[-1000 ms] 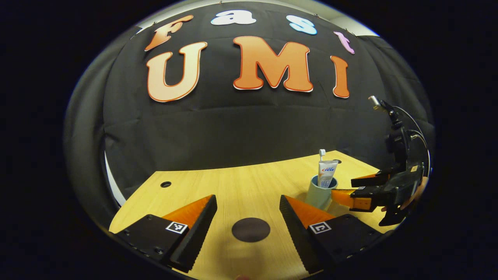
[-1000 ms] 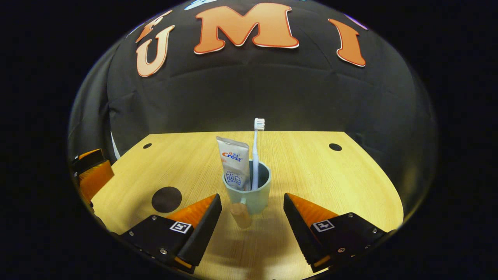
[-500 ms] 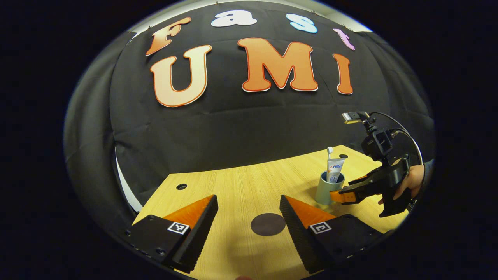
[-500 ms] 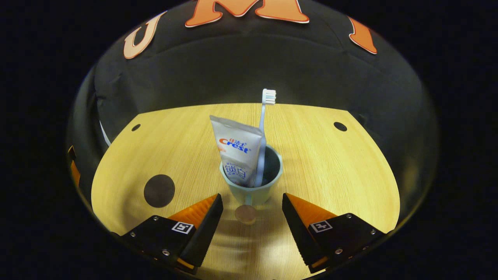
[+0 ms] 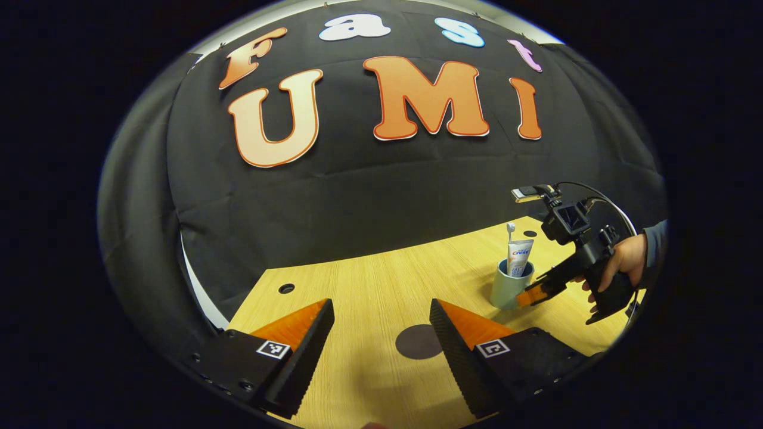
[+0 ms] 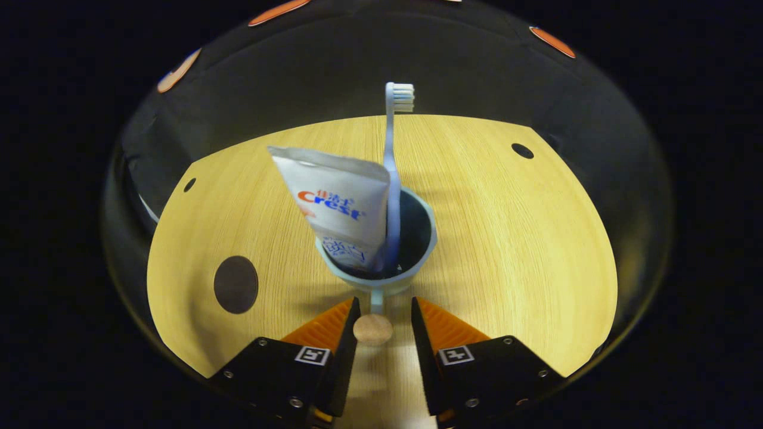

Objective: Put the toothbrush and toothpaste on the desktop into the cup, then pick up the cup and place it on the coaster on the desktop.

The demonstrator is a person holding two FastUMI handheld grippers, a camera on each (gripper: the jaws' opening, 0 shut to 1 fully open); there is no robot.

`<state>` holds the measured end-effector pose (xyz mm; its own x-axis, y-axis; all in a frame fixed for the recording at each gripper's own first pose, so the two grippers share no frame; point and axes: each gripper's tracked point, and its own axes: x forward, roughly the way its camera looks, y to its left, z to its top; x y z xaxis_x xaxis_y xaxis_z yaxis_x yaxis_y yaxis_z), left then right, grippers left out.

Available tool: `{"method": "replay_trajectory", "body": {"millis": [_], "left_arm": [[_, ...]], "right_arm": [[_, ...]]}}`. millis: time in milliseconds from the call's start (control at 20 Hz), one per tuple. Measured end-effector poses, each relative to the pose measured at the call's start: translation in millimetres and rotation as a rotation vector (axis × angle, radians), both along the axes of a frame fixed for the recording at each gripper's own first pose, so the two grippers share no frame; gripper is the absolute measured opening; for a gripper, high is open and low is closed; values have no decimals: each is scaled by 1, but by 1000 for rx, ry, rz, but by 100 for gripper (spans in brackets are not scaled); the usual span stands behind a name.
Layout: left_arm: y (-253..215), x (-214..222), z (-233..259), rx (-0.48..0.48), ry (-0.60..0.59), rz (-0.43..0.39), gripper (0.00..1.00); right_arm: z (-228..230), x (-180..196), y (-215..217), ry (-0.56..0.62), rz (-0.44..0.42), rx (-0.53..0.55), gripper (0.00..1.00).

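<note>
Cup handle (image 6: pixel 373 326) between right fingers (image 6: pixel 340 333)

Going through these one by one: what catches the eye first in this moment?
In the right gripper view, the pale cup stands mid-desk with the toothpaste and toothbrush upright inside. The right gripper has its fingers either side of the cup's wooden handle knob. The dark round coaster lies bare to the left.
</note>
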<state>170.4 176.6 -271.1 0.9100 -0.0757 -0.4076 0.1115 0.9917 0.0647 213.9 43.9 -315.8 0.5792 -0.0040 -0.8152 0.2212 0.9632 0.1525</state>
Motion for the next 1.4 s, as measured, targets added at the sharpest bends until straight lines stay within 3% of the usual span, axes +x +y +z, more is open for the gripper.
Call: {"method": "replay_trajectory", "body": {"millis": [50,100,500,1000,1400], "left_arm": [[0,-1,-1,-2,5,0,97],[1,-3,-1,-4,9,0,97],[15,-5,-5,-5,24,31,97],[24,-15,2,-16,5,52,97],[44,-31,10,-34,-4,108,97]], "right_arm": [[0,3,1,6,-11,14,47],[-2,5,1,12,-25,12,34],[3,5,2,29,-12,-4,18],[12,9,3,-48,33,-2,14],[12,11,5,-83,160,-11,14]]}}
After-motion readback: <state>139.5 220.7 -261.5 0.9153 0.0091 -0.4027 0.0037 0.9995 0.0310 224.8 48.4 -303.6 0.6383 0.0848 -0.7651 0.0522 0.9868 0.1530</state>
